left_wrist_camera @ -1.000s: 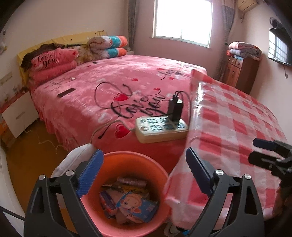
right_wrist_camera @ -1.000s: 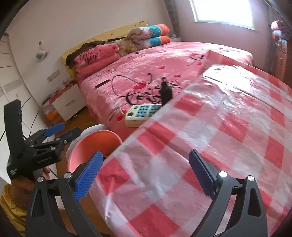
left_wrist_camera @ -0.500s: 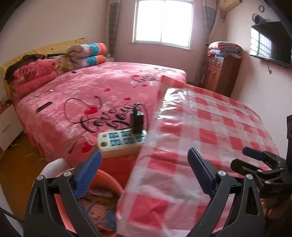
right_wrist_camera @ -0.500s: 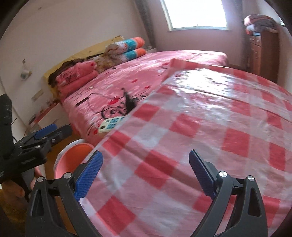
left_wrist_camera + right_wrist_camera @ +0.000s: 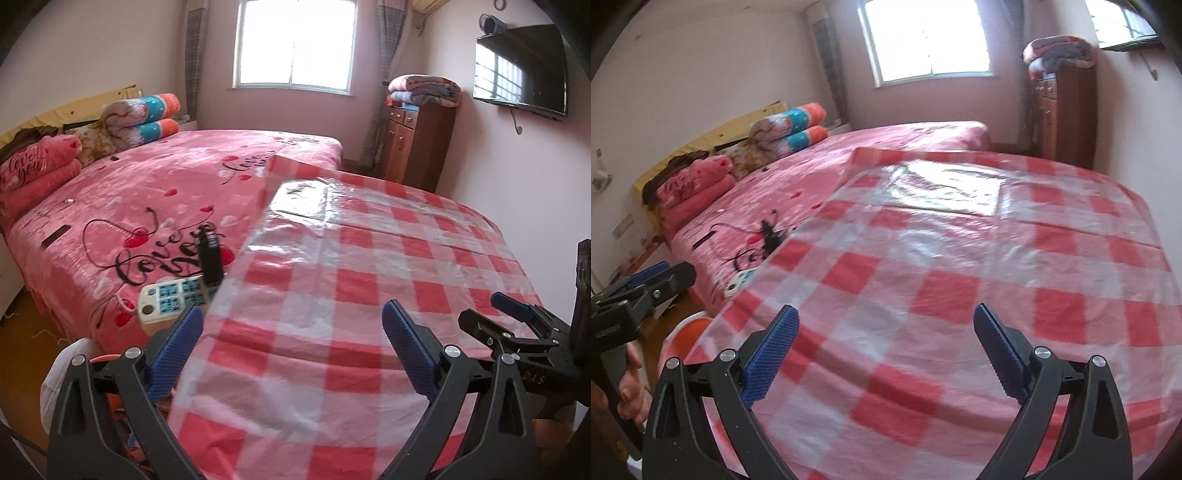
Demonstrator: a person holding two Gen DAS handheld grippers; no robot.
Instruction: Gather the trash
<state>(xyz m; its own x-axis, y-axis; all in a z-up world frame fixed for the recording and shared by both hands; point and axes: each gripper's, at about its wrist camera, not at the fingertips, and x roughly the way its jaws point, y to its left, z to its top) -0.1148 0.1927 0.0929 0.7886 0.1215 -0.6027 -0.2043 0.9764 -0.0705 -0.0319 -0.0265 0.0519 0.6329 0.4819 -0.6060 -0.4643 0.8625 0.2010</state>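
Table cover (image 5: 362,280): glossy clear plastic film over red-white check, creased, strong glare. Bedspread (image 5: 155,192): soft matt fleece-like cloth. Cabinet (image 5: 417,144): dark varnished wood. Gripper pads (image 5: 768,354): ribbed blue, on matt black plastic frames with shiny metal rivets.

both grippers (image 5: 291,343) have swung from the bin (image 5: 107,357) over the table (image 5: 369,295).

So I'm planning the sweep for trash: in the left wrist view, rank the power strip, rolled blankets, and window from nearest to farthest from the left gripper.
1. Power strip, on the bed's near edge, just beyond the left gripper.
2. Rolled blankets, at the head of the bed, upper left.
3. Window, on the far wall.
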